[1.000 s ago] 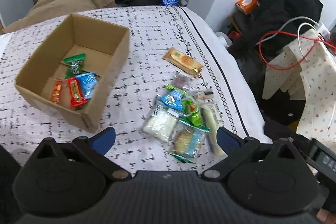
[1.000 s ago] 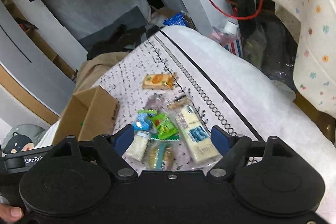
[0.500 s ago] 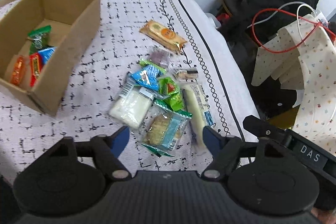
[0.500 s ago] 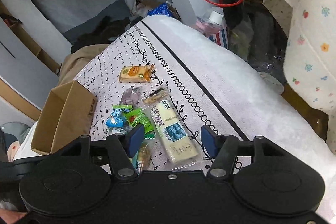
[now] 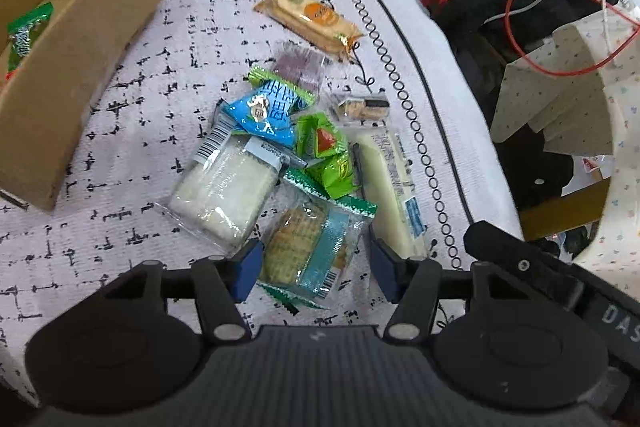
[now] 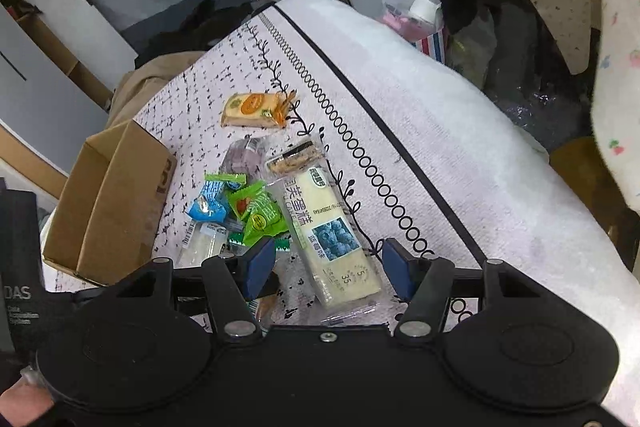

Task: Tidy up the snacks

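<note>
Straddling the cracker packet (image 5: 310, 251), left gripper (image 5: 316, 269) jaws closing, not yet pressing; right gripper (image 6: 328, 269) fingers apart around the blueberry cake bar (image 6: 328, 239), both bound for the cardboard box (image 5: 80, 39).

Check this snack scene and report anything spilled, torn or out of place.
Nothing looks spilled or torn. The loose snacks just lie overlapped in a heap on the patterned cloth, outside the cardboard box; the orange cracker pack lies apart.

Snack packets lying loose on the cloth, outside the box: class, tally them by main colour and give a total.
Green: 1, the green candy
Blue: 1, the blue candy
Purple: 1, the purple sweet
Orange: 1, the orange biscuits
Clear: 3, the rice cake, crackers, nut bar
White: 1, the blueberry cake
Total: 8
</note>
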Tool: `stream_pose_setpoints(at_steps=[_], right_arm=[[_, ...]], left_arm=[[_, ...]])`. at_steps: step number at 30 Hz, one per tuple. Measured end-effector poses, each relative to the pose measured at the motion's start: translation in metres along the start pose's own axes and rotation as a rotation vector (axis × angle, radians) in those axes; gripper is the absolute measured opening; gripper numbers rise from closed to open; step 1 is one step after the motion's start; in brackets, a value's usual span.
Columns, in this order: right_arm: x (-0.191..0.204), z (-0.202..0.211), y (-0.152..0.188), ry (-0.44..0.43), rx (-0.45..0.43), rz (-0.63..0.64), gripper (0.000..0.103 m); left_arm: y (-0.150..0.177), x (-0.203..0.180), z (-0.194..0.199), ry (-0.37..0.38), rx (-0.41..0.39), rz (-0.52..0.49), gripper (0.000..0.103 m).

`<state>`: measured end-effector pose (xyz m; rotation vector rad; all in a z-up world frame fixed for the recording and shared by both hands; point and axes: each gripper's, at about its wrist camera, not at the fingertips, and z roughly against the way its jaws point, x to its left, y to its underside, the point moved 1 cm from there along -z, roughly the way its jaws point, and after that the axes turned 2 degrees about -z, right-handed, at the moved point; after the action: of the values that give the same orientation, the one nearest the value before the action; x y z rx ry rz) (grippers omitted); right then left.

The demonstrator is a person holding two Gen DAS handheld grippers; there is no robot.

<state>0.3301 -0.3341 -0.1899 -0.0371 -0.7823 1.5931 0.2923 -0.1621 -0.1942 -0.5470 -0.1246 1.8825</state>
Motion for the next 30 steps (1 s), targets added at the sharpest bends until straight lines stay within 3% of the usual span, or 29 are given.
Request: stream_pose_setpoints(at_steps=[6, 11, 16, 25, 27, 28, 30], right_arm=[[-0.001, -0.014, -0.002, 0.001, 0.03, -0.003, 0.059], [0.003, -0.025, -0.003, 0.001, 0.054, 0.004, 0.059], [0.007, -0.04, -0.003, 0.008, 0.081, 0.015, 0.059], [0.014, -0.064, 0.002, 0.091, 0.126, 0.048, 0.059], [0.018, -0.063, 0.004, 0.108, 0.133, 0.074, 0.054], [0.019, -0.062, 0.005, 0.112, 0.137, 0.076, 0.044], [0.018, -0.059, 0.005, 0.106, 0.136, 0.069, 0.041]], left_arm=[[0.0, 0.001, -0.02, -0.026, 0.033, -0.016, 0.059], [0.002, -0.003, -0.023, -0.043, 0.013, -0.051, 0.058], [0.003, -0.004, -0.018, -0.061, 0.0, -0.055, 0.049], [0.009, 0.008, -0.003, -0.048, -0.002, -0.024, 0.048], [0.008, 0.011, 0.001, -0.046, -0.002, -0.016, 0.048], [0.008, 0.014, 0.003, -0.047, -0.002, -0.011, 0.048], [0.006, 0.019, 0.007, -0.049, -0.002, 0.012, 0.048]])
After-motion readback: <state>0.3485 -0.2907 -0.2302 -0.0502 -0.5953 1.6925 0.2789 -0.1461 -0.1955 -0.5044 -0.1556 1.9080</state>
